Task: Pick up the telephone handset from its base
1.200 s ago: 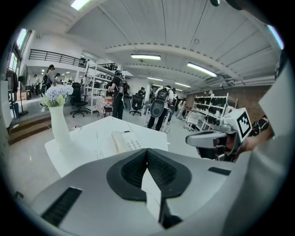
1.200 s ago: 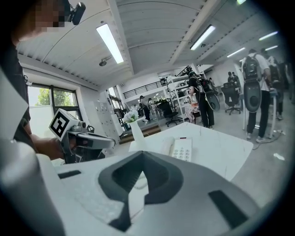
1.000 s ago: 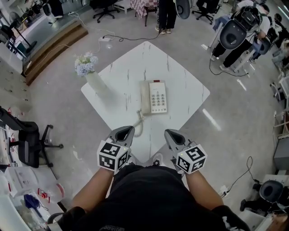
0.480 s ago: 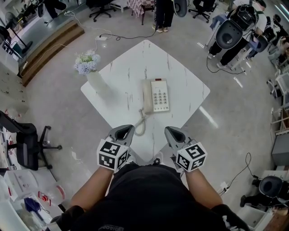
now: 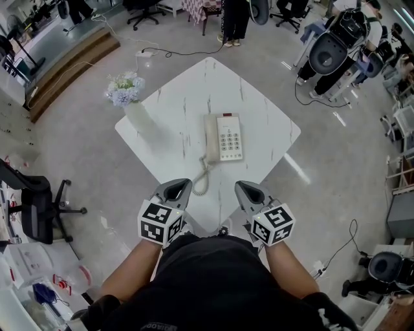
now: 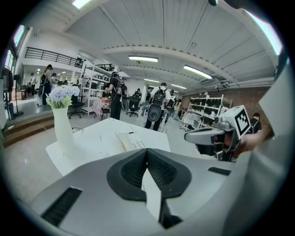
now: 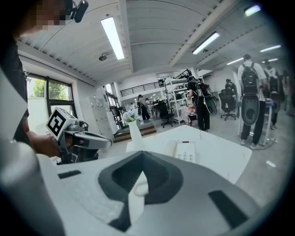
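A cream telephone (image 5: 224, 137) lies at the middle of the white marble table (image 5: 265, 110). Its handset (image 5: 209, 139) rests on the left side of the base, and a coiled cord (image 5: 200, 180) runs toward the near corner. My left gripper (image 5: 179, 187) and right gripper (image 5: 245, 188) hover side by side over that near corner, short of the phone. Both are shut with nothing between their jaws. The left gripper view shows the telephone (image 6: 131, 140) ahead beyond its jaws. In the right gripper view the handset (image 7: 171, 148) lies ahead and the cord (image 7: 139, 189) shows below the jaws.
A white vase of pale flowers (image 5: 131, 103) stands at the table's left corner. Office chairs (image 5: 35, 207) and people (image 5: 236, 19) stand on the floor around the table, with cables (image 5: 187, 53) lying behind it.
Both grippers keep their places in front of the phone. Only the head view has shifted slightly.
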`<state>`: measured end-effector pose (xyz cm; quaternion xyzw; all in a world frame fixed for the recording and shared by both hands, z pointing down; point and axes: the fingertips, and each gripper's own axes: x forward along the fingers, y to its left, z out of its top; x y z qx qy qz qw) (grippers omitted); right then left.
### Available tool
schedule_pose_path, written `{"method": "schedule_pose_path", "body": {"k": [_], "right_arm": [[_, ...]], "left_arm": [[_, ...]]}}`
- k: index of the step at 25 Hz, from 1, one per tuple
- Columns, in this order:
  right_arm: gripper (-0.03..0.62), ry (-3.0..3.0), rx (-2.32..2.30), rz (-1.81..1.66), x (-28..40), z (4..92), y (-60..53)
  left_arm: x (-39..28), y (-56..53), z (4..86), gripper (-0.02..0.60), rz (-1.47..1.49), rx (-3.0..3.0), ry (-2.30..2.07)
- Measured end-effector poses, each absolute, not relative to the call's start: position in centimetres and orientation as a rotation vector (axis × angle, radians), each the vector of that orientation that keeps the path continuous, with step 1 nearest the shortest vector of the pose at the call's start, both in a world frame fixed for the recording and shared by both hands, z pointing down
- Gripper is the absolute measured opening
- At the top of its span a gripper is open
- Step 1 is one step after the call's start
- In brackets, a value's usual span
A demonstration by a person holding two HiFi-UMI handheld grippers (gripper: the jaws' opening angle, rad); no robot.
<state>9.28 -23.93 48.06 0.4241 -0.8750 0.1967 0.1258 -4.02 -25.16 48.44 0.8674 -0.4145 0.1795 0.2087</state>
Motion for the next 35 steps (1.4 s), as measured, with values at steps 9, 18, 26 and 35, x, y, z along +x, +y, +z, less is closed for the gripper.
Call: {"method": "schedule_pose_path", "body": {"k": [9,18,26,35], "right_arm": [[0.002,-2.537,1.247,0.541,9.5,47.8,-24.5],[0.131,-2.493,1.246,0.469,9.6,48.1,-25.1],[0.216,-2.498,1.229,0.467,9.2,48.2,-25.4],[0.215,-2.471,1.202,0.492,8.6,49.0,-25.4]], "left_arm": [[-4.0,-25.4,48.1,0.003,0.496,2.42,-1.152],[-3.9,-25.5,48.2,0.003,0.504,2.419,-1.147],[-4.2,-25.6,48.4,0.003,0.5,2.414,-1.153],[-4.9,-25.4,48.6,0.003,0.491,2.4,-1.165]]}}
